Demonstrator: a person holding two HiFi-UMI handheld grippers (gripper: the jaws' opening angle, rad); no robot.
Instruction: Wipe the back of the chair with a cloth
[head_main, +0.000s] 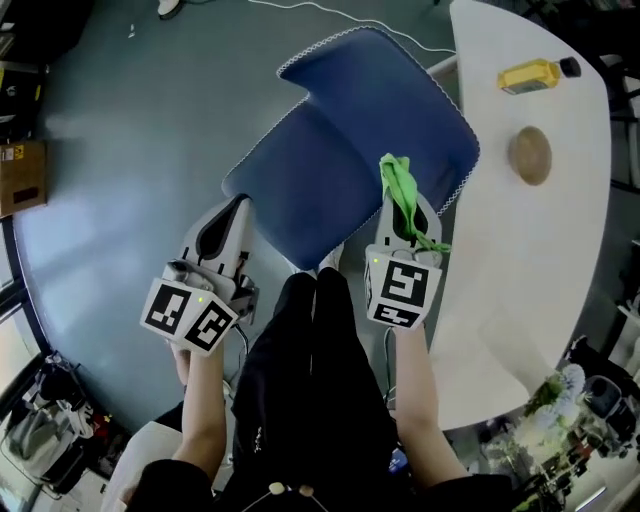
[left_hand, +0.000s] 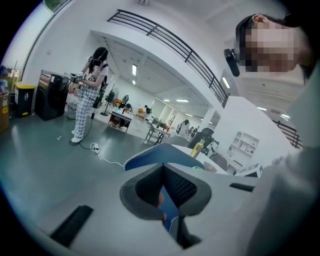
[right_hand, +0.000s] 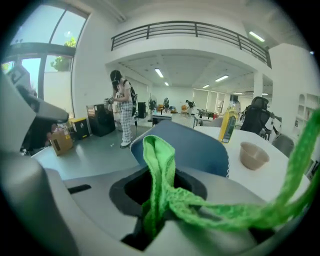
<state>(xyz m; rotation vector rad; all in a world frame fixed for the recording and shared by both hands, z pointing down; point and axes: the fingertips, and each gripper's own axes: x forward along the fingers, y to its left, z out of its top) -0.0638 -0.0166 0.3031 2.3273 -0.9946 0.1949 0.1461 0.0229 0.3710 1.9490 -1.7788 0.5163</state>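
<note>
Grey floor (head_main: 120, 150); right tongs (head_main: 408, 208) outstretched, clamping cloth (head_main: 397, 180) over chair (head_main: 340, 140).

Head view bright and evenly lit; white table (head_main: 560, 250) near blown out, floor (head_main: 120, 150) has a pale sheen at left, shadows weak and diffuse. Both gripper views are fisheye: heavy barrel bend, dark vignette in the corners. Light there comes from ceiling strips (right_hand: 159, 73), plus windows (right_hand: 30, 65) upper left in the right gripper view. Foreground nearest the lens is soft in both; cloth (right_hand: 160, 170) sharp at centre, its strand at right smeared out of focus; hall behind reasonably crisp, white walls slightly washed
</note>
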